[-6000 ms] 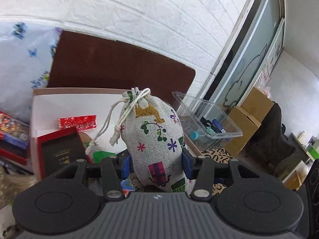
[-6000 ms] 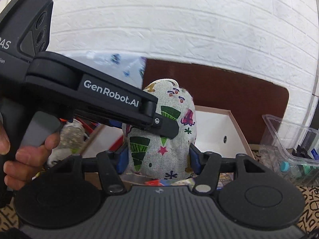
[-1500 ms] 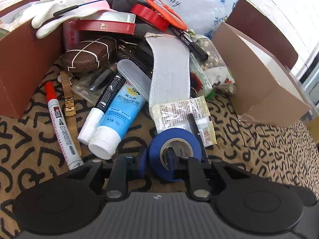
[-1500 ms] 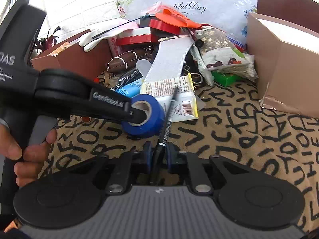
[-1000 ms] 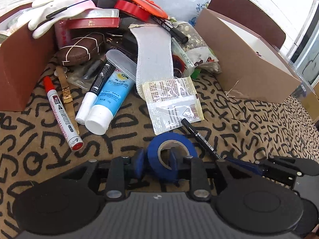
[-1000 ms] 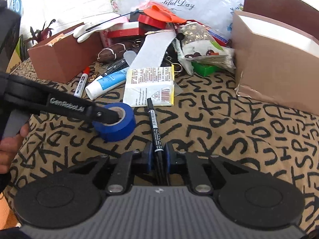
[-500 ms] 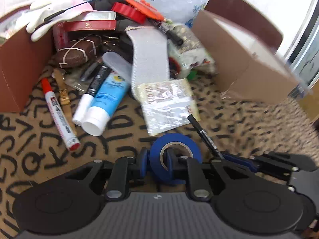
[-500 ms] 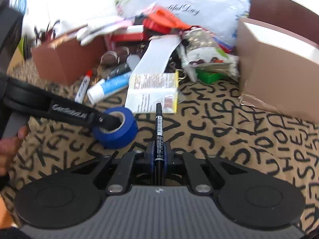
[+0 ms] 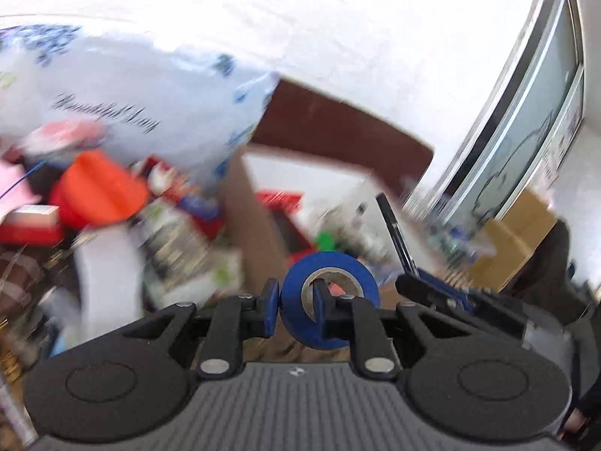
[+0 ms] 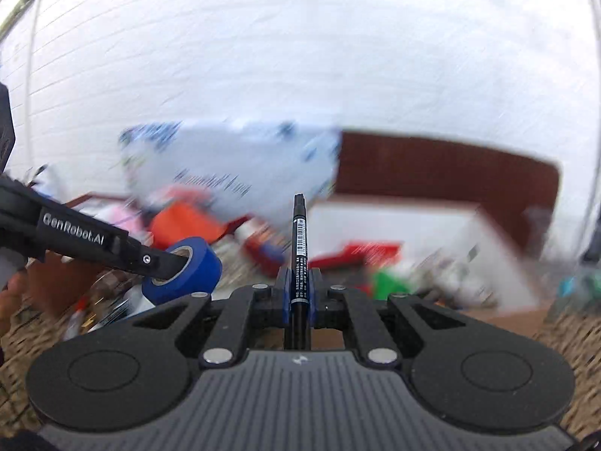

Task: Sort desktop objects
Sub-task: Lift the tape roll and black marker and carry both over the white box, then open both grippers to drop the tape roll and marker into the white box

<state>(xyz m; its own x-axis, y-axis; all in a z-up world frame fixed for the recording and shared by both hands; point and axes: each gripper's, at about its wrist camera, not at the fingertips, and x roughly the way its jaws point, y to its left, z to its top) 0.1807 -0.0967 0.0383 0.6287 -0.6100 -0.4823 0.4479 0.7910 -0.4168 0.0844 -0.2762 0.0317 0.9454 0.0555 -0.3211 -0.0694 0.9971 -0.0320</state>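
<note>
My left gripper [image 9: 295,310] is shut on the wall of a blue tape roll [image 9: 338,268], one finger outside it and one inside the hole. The roll is lifted off the table. It also shows at the left of the right wrist view as the tape roll [image 10: 195,265], pinched by the left gripper [image 10: 165,267]. My right gripper [image 10: 299,293] is shut on a thin black pen [image 10: 299,233], which points up and forward. In the left wrist view the pen [image 9: 394,231] rises from the right gripper [image 9: 417,282] just right of the tape.
Both views are motion-blurred. Ahead stands an open brown cardboard box [image 9: 259,233] with a white interior and red and green items inside. A heap of clutter with an orange thing [image 9: 97,188] and a flowered plastic bag [image 9: 131,105] lies left. A white brick wall [image 10: 300,56] is behind.
Both grippers rose from the patterned table with the tape roll and the pen and tilted upward. The view now faces the box and the wall instead of the tabletop.
</note>
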